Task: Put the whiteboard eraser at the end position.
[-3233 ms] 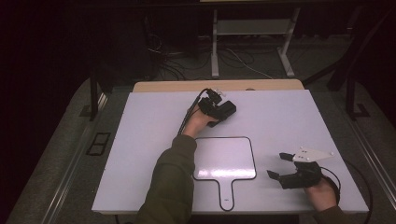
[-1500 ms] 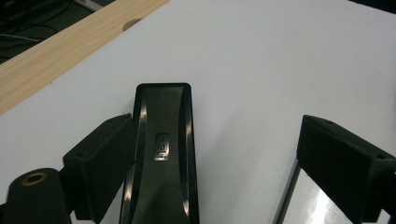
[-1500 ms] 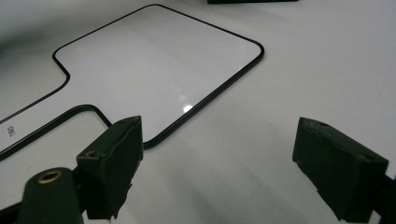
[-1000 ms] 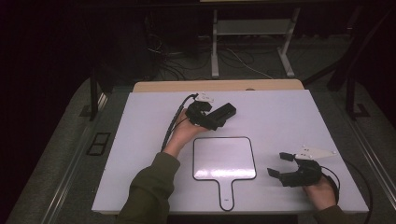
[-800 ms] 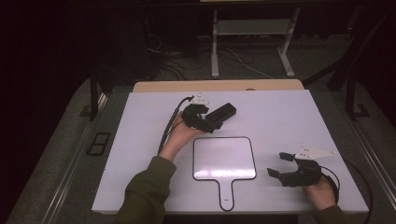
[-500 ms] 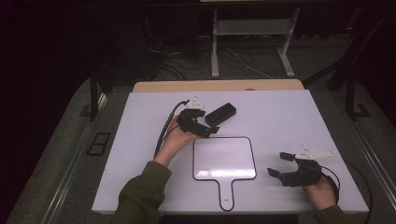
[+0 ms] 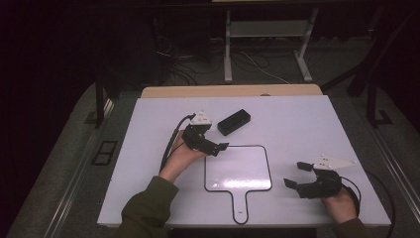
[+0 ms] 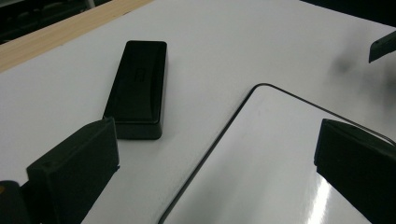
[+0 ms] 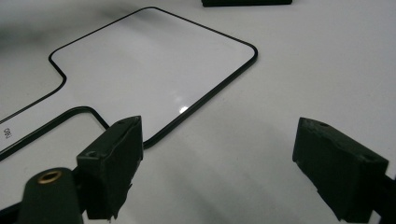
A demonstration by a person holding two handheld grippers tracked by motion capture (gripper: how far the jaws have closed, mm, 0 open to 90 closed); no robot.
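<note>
The left gripper (image 7: pixel 210 144), jaws just opened wide and empty, sits just beside the black eraser (image 7: pixel 234 121), whose long axis slants away up-right.

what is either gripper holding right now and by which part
Nothing is held. The left gripper has just been opening its jaws, with nothing between them; the flat black rectangular block lies free on the white table. The right gripper is open too.

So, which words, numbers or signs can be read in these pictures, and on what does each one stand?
None can be read for sure.
Small dark mark on the handle of the white paddle board, at the left edge of the right gripper view: too small to read.
Faint embossed mark on top of the black eraser block: too dim to read.
</note>
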